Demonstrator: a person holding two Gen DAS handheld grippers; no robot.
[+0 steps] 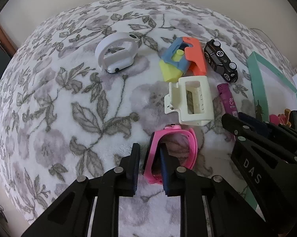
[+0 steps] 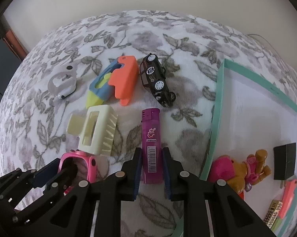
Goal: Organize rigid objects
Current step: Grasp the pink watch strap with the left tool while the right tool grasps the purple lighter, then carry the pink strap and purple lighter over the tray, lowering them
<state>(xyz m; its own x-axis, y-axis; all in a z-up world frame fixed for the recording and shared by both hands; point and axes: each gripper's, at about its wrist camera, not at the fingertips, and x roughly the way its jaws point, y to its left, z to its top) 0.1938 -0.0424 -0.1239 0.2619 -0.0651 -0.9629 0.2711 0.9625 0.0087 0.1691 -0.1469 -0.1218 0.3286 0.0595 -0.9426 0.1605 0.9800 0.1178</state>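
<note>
Lighter [image 2: 151, 146], purple, lies lengthwise between the right gripper [image 2: 151, 169] jaws, clamped at its near end low in the frame, while the left gripper [image 1: 149, 165] pinches the pink watch [image 1: 172, 154]; box [image 2: 213, 122] sits right

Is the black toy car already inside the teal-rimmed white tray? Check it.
No. The black toy car lies on the floral blanket, outside the teal-rimmed white tray.

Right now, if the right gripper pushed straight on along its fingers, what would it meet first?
The purple lighter is already between its jaws; further on, likely the floral blanket, since the right gripper points steeply down.
</note>
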